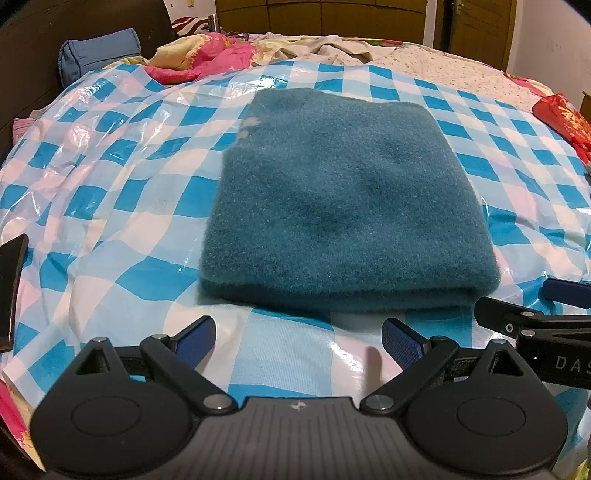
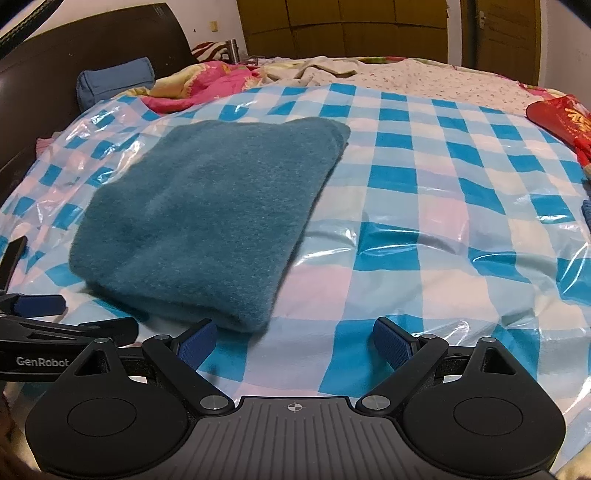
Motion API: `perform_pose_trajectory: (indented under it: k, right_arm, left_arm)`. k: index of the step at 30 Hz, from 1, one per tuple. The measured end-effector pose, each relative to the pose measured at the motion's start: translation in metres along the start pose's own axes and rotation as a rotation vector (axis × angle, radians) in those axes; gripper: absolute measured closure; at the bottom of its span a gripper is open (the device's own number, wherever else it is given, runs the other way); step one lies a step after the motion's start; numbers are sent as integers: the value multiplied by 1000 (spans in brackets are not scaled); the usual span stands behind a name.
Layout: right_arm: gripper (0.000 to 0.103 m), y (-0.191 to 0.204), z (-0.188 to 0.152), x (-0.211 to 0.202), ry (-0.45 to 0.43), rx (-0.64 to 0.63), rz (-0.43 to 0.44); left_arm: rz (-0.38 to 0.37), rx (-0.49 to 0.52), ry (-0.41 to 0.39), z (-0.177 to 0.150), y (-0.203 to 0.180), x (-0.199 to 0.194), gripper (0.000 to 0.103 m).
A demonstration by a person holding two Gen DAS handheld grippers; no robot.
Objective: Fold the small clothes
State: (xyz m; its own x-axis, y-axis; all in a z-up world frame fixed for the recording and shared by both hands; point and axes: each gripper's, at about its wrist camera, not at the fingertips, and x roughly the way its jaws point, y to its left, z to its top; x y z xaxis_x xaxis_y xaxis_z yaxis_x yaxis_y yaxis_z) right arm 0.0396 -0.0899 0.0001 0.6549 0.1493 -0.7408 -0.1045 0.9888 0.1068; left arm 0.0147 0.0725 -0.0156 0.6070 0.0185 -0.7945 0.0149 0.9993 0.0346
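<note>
The teal garment (image 1: pixel 343 206) is lying folded flat on the checked plastic sheet (image 1: pixel 110 206), long axis running away from both grippers toward the headboard. The left gripper (image 1: pixel 299 341) is sitting square on to its near folded edge, jaws apart and empty. The right gripper (image 2: pixel 293 338), also spread and empty, is facing bare sheet just right of the garment, so the left looks better placed.

A home bedroom: bed (image 1: pixel 110 184), headboard (image 2: pixel 92 40), wardrobe (image 2: pixel 343 26).
</note>
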Motion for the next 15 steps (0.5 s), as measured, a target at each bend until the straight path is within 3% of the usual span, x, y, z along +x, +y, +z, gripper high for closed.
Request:
perform_pose_trajectory:
  k: [15]
  right_arm:
    - [10,1,-1,3,14,1,4]
  left_arm:
    - [-11,-1,1,0,1,0,0]
